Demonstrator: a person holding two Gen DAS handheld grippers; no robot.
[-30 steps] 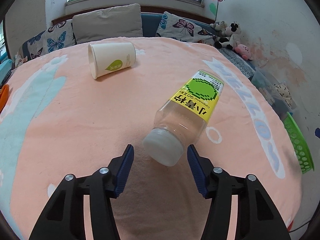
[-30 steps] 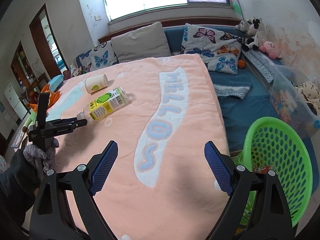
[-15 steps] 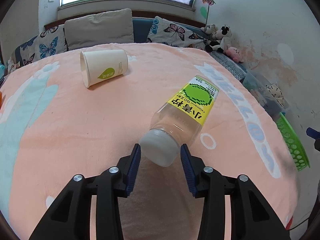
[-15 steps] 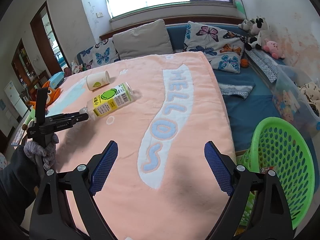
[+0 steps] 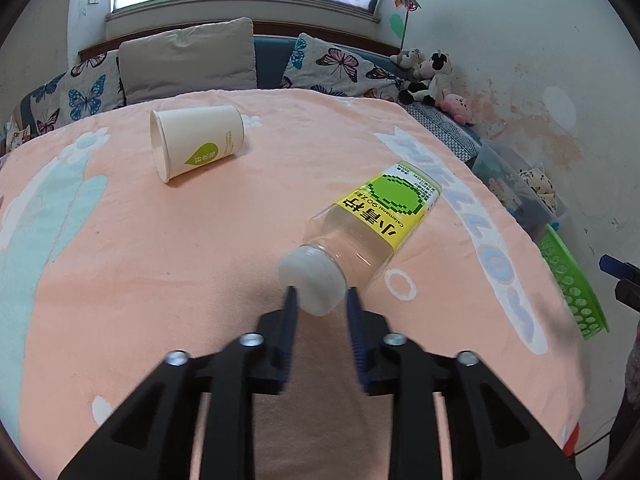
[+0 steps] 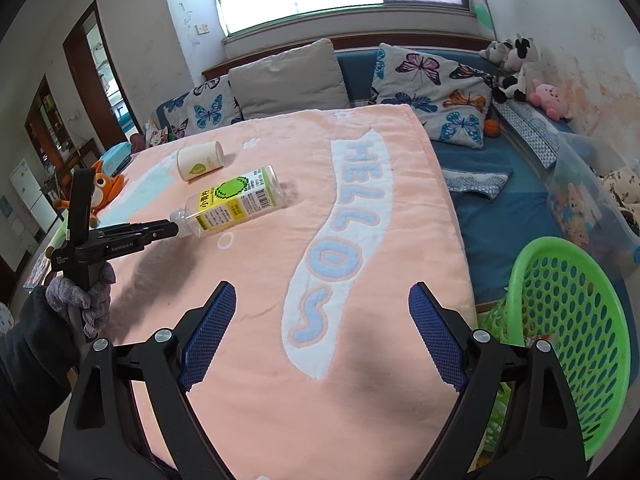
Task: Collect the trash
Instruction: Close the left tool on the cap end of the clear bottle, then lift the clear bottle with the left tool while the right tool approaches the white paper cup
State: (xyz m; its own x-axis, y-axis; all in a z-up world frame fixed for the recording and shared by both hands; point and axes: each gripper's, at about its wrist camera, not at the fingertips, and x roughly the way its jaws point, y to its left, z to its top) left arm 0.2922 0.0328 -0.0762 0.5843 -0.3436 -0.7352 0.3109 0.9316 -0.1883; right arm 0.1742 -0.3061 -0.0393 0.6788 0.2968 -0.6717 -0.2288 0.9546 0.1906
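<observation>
A clear plastic bottle [image 5: 372, 220] with a yellow-green label and a white cap lies on the peach blanket [image 5: 160, 260]. My left gripper [image 5: 320, 300] is shut on its cap, a blue pad pressing on each side. The right wrist view shows the same bottle [image 6: 236, 202] with the left gripper [image 6: 174, 229] at its neck, held by a gloved hand [image 6: 80, 300]. A white paper cup [image 5: 196, 146] lies on its side beyond the bottle, also visible as the cup [image 6: 200, 160] in the right wrist view. My right gripper [image 6: 322, 312] hangs open over the blanket's near edge, with nothing between its fingers.
A green perforated basket [image 6: 572, 320] stands on the floor to the right of the bed, seen as the basket [image 5: 572, 280] at the right edge of the left wrist view. Pillows [image 6: 288, 76] and plush toys [image 6: 516, 68] line the back. An orange toy [image 6: 104, 192] lies at the left.
My left gripper's jaws have narrowed from wide apart to pressing on the bottle's cap. The right gripper has stayed open and still.
</observation>
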